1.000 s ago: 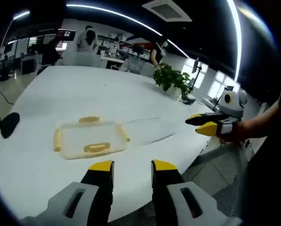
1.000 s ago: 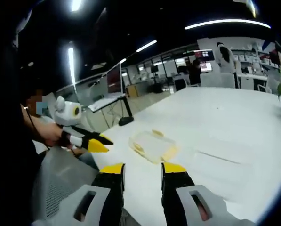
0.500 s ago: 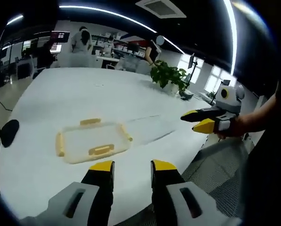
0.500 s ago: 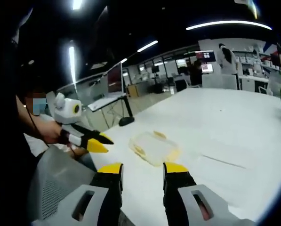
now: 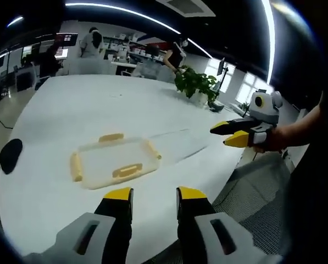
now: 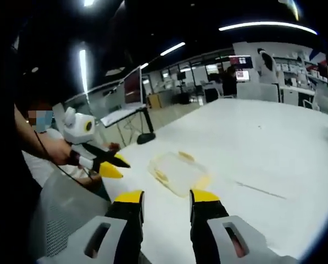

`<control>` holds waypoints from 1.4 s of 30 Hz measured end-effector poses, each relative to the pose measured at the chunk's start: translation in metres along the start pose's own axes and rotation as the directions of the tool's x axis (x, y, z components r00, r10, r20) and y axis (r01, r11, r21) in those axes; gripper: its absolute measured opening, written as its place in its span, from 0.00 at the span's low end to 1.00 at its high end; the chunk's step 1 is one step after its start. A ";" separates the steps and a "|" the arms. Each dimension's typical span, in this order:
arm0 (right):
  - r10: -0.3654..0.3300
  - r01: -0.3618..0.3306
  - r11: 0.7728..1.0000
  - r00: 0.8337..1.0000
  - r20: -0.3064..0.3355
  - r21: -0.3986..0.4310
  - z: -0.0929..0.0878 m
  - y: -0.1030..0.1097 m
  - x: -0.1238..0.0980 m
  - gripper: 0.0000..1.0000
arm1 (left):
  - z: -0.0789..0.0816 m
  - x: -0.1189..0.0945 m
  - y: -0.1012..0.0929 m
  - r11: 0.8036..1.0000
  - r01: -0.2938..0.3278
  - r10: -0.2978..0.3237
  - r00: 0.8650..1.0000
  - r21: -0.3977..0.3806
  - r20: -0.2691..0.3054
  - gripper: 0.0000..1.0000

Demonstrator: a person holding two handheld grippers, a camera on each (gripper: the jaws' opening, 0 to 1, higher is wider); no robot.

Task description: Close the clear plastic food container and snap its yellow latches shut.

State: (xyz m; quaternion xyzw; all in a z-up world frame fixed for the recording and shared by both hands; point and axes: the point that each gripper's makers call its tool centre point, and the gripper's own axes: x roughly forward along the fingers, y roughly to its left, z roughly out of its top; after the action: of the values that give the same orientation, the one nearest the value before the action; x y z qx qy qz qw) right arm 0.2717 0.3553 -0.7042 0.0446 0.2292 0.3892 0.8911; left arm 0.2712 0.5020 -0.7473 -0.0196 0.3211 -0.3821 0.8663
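Container: clear plastic food container (image 5: 113, 163) with yellow latches (image 5: 126, 170) lies flat on the white table (image 5: 70, 104), near its front edge.
Left gripper: left gripper (image 5: 153, 195) hovers short of the container, jaws parted, grasping nothing.
Right gripper: right gripper (image 6: 165, 196) hangs off the table edge, jaws apart, empty.
Background: potted plant (image 5: 195, 86) at the far side.

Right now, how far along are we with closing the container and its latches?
Done: the lid looks to be sitting on the clear container. In hand: nothing; the left hand-held gripper and the right hand-held gripper are open, short of it. Left: snapping the yellow latches; whether any are already shut can't be judged from here.
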 end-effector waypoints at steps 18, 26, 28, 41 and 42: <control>-0.015 0.015 1.000 0.999 -0.033 -0.021 0.000 -0.002 0.018 0.29 | -0.002 -0.004 0.026 0.999 0.010 -0.009 0.999 0.032 -0.035 0.29; -0.025 0.025 1.000 0.999 -0.038 -0.012 0.001 -0.005 0.030 0.28 | -0.003 -0.003 0.038 0.999 0.023 -0.020 0.998 0.049 -0.061 0.29; -0.024 0.023 0.999 0.999 -0.045 -0.023 0.002 -0.005 0.033 0.28 | -0.003 -0.002 0.042 0.998 0.026 -0.023 0.998 0.055 -0.064 0.29; -0.032 0.029 0.999 0.996 -0.084 -0.045 0.000 -0.009 0.047 0.29 | 0.004 0.001 0.067 0.998 0.035 -0.031 0.996 0.055 -0.079 0.29; -0.032 0.027 0.998 0.996 -0.088 -0.048 0.000 -0.008 0.048 0.29 | 0.004 0.002 0.068 0.997 0.040 -0.035 0.996 0.059 -0.082 0.29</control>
State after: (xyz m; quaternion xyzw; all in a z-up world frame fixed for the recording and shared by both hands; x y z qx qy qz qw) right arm 0.3057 0.3840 -0.7243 0.0032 0.2601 0.3828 0.8865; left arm 0.3185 0.5485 -0.7642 0.0163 0.3437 -0.4084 0.8455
